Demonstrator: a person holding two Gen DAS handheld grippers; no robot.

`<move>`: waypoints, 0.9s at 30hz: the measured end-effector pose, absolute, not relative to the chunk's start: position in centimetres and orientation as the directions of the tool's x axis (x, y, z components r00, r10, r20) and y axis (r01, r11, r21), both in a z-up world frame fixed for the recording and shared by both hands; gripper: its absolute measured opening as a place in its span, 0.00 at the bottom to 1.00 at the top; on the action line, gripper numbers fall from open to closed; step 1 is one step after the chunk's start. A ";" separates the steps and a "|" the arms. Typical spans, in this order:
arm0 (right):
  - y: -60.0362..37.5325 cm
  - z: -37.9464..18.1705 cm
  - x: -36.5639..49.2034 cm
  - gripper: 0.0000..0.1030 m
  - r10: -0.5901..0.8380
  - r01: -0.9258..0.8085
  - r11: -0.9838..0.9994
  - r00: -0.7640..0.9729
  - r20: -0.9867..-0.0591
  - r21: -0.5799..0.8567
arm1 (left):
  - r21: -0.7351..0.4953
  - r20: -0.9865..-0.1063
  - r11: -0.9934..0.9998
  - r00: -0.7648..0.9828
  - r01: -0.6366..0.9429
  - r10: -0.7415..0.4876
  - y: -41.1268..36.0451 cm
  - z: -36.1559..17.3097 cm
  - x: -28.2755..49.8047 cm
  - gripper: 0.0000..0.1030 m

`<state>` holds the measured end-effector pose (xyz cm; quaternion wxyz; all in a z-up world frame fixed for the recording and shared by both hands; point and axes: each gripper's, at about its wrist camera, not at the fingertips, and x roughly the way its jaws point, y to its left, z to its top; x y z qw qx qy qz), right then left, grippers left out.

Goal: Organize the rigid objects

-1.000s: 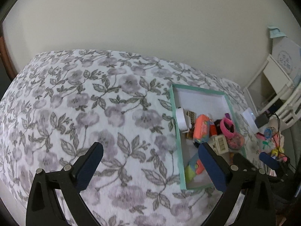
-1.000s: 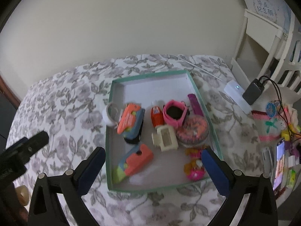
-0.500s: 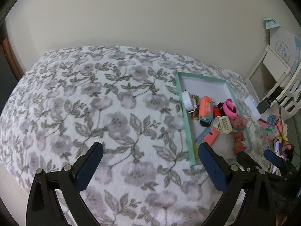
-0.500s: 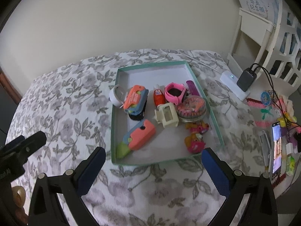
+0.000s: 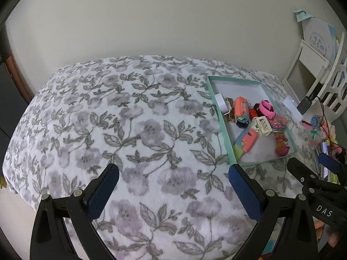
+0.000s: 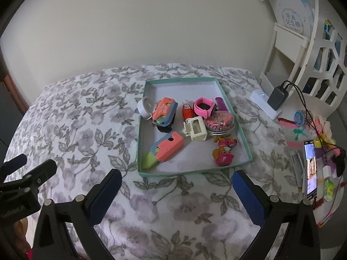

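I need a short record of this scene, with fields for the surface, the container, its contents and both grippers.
surface: bed with a flowered blanket
container: shallow green tray, lying on the blanket
contents: pink watch, cream hair clip, round tin, orange bottle, orange and blue toys, small figures
left gripper: open, empty, above the blanket
right gripper: open, empty, in front of the tray

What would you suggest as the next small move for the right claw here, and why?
Probably ease the right claw forward and down toward the orange and blue toy near the front of the green tray. Both claws are open and empty, short of the tray on the floral blanket, and that toy lies nearest, clear of the clutter.
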<state>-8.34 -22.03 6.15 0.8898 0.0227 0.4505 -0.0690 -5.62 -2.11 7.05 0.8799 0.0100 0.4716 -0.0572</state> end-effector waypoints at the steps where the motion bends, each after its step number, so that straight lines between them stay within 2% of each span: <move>1: -21.9 6.2 -8.6 1.00 -0.105 0.142 0.989 0.588 -0.802 -0.025 | -0.043 -0.829 0.993 0.550 0.110 -0.097 -1.9 7.1 -5.8 0.98; 27: -21.2 6.6 -9.5 1.00 -0.121 0.111 0.992 0.604 -0.788 -0.066 | -0.037 -0.815 0.995 0.573 0.094 -0.084 -1.7 7.6 -6.6 0.98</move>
